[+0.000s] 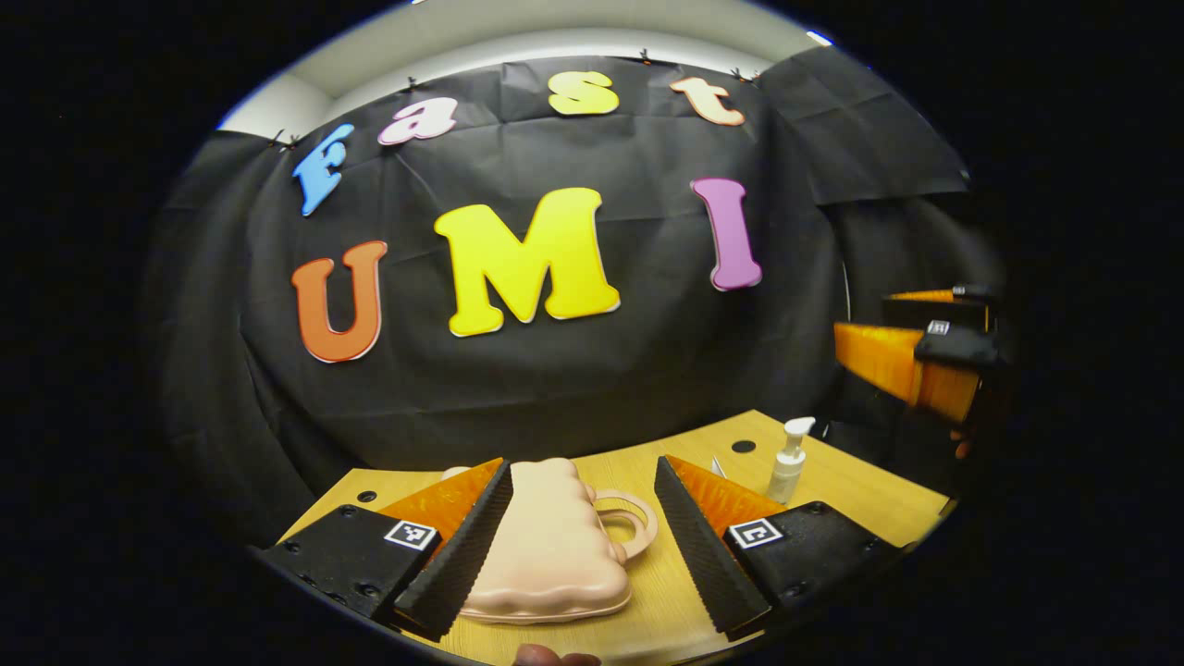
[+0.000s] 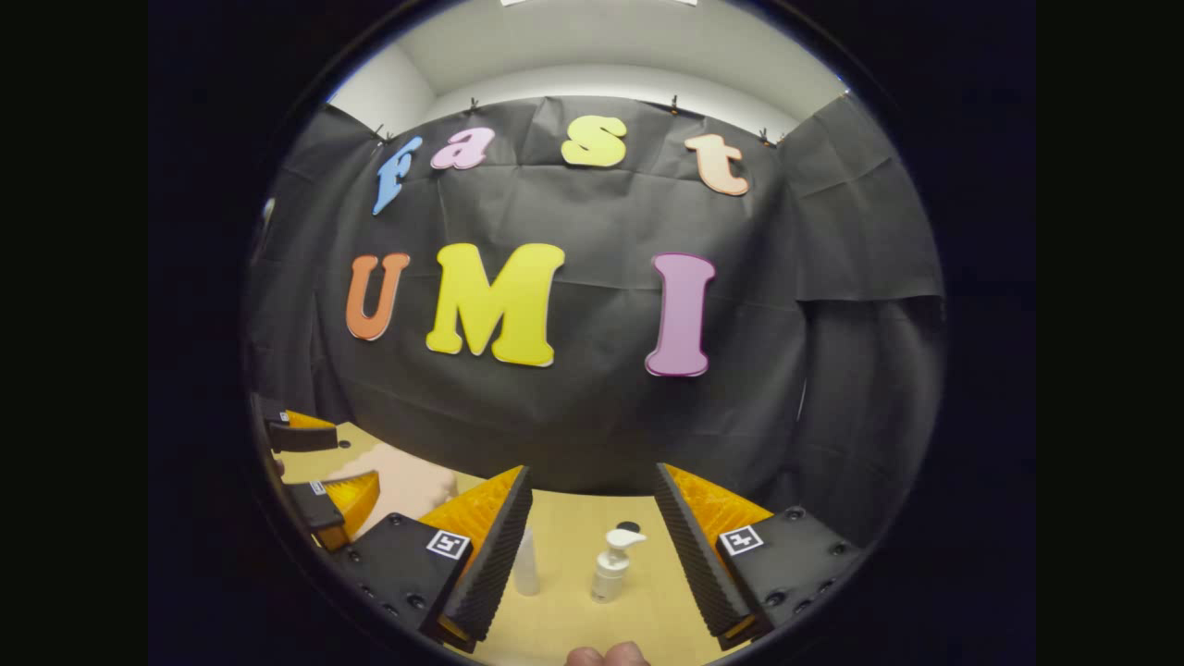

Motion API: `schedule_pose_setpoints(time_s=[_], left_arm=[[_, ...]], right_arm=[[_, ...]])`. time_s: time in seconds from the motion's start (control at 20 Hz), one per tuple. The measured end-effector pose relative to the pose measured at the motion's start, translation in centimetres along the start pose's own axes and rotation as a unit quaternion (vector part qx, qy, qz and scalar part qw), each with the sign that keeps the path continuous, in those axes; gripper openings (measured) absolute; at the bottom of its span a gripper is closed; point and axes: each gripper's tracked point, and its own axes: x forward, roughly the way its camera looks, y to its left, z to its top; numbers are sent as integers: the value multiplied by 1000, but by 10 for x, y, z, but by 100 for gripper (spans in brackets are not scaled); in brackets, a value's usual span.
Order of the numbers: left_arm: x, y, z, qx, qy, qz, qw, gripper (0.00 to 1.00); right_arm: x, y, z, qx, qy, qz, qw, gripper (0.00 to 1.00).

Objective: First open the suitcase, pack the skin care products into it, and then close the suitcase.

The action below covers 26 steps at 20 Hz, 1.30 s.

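Note:
A small pale pink suitcase [image 1: 553, 546] lies shut and flat on the wooden table [image 1: 851, 490], its handle pointing right. My left gripper [image 1: 583, 546] hangs open above and in front of it, a finger on each side of the case in the image. A white pump bottle [image 1: 789, 461] stands to the right, with a thin clear item [image 1: 717, 467] beside it. In the right gripper view the pump bottle [image 2: 612, 564] and a slim clear bottle [image 2: 525, 562] stand between the open fingers of my right gripper [image 2: 592, 555]. The suitcase [image 2: 407, 486] shows at the left.
The black cloth wall closes the table's far side. Round cable holes [image 1: 743, 446] mark the tabletop. The right gripper [image 1: 916, 356] floats at the right edge of the left gripper view; the left gripper [image 2: 319, 472] shows at the left of the right gripper view.

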Motion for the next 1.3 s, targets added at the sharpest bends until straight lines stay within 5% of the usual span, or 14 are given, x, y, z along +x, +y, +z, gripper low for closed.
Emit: schedule_pose_setpoints(time_s=[0.25,0.55,0.8,1.0,1.15,1.3], left_arm=[[46,-33,-47,127,56,-68,988,99],[86,-45,-121,312,157,-90,933,98],[103,-41,-156,366,226,-95,898,94],[109,-44,-165,389,251,-105,880,69],[113,-44,-167,394,261,-104,875,35],[114,-45,-170,393,280,-104,870,29]], right_arm=[[-4,-75,-31,-35,34,-71,996,79],[-13,-125,-49,-13,64,-125,990,79],[-25,-136,-57,-14,72,-142,987,79],[-38,-129,-74,-5,94,-140,986,80],[-44,-115,-80,10,105,-129,986,79],[-49,-103,-81,11,105,-120,987,78]])
